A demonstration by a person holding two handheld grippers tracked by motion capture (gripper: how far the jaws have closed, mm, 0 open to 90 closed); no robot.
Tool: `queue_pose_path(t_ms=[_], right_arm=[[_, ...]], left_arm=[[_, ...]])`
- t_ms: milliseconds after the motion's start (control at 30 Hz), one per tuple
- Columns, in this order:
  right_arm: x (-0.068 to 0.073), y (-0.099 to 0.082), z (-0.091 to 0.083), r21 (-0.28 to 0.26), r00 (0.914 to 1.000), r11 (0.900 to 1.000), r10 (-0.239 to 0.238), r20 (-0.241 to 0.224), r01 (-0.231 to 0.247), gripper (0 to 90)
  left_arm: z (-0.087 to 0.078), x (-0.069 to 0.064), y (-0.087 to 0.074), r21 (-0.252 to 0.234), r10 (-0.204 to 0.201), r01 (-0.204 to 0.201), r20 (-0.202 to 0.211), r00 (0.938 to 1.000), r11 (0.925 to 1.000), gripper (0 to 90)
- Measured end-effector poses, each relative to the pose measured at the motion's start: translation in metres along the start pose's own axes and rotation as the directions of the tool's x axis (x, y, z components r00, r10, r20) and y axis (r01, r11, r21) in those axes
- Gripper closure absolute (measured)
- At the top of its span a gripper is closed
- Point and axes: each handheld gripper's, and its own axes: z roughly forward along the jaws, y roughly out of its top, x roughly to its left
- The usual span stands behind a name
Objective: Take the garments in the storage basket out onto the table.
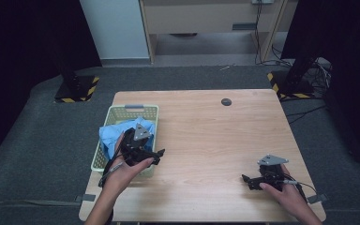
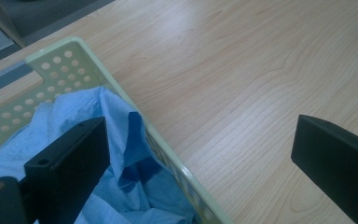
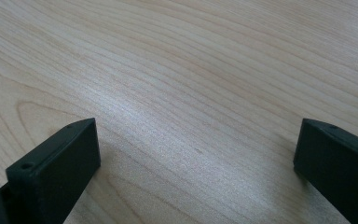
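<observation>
Cloth (image 1: pixel 110 133) fills our basket (image 1: pixel 122 110); left gripper (image 2: pixel 200 154) spread over its rim to grab, right gripper (image 3: pixel 196 158) spread, idle on bench (image 1: pixel 206 136)

Pale wooden table (image 1: pixel 206 140) on grey carpet (image 1: pixel 37 154), black curtains (image 1: pixel 28 37) behind.

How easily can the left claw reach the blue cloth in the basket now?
Probably yes. The left claw hangs open over the basket edge, one jaw above the blue cloth, the other above the table. Nothing covers the cloth.
</observation>
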Motion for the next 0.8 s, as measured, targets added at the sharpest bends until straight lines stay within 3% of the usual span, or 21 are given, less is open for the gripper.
queue_pose_path(t_ms=[800], right_arm=[[0.0, 0.0, 0.0, 0.0, 1.0, 1.0, -0.002, 0.0, 0.002, 0.5]], left_arm=[[0.001, 0.026, 0.001, 0.058, -0.004, 0.007, -0.043, 0.9991, 0.9983, 3.4]])
